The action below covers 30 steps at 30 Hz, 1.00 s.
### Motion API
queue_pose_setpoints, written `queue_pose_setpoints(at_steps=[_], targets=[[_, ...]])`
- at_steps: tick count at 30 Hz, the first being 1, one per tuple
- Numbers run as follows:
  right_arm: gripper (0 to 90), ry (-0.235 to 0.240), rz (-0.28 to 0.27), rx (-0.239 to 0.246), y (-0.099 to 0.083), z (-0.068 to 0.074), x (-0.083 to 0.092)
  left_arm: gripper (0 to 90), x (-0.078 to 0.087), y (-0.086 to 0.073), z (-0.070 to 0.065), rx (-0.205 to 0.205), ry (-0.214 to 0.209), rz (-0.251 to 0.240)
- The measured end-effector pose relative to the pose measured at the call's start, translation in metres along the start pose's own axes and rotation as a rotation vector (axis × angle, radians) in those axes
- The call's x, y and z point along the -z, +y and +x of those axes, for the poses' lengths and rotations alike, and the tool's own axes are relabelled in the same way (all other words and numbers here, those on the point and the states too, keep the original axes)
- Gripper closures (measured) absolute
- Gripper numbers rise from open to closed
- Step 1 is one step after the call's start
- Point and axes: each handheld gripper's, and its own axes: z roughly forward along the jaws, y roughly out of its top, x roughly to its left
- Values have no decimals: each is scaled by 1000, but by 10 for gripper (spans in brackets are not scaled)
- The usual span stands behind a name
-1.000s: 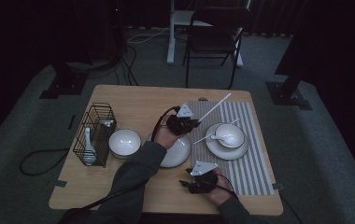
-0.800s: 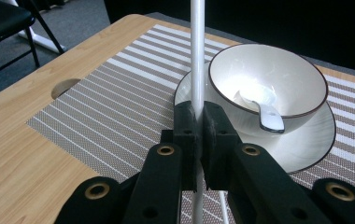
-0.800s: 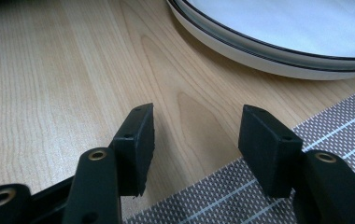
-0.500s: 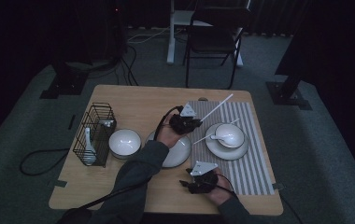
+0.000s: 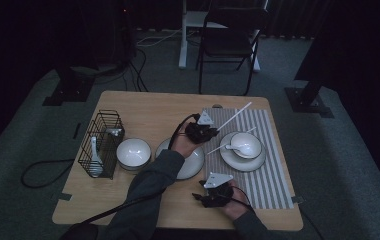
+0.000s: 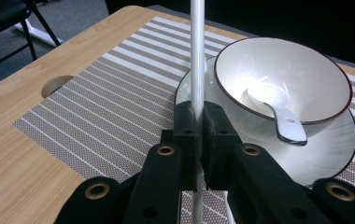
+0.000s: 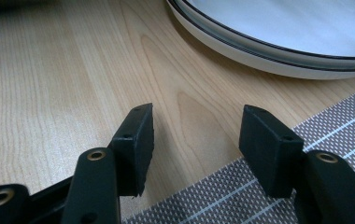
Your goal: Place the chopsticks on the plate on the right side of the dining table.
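Chopstick (image 6: 197, 56) clamped in left claw (image 6: 198, 122) slants up-right over striped mat (image 5: 265, 172); right claw (image 7: 195, 140) half-open, empty.

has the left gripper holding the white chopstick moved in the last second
No. In the high view the left gripper sits where it was, between the empty white plate and the white bowl with a spoon.

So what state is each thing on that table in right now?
Left gripper: shut on the white stick.
Right gripper: open, holding nothing.
Bowl on saucer: upright, a white spoon inside.
Second bowl: upright, nothing visible inside.
Wire basket: upright, a spoon in it.
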Motion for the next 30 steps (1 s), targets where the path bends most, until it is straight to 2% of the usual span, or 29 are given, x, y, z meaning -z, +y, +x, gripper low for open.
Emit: queue_pose_setpoints(at_steps=[11,30], targets=[[447,0,1,-2,0,0,0,861,-8,5,1,2,4,12],[446,2,1,-4,0,0,0,861,-27,0,0,15,-6,59]])
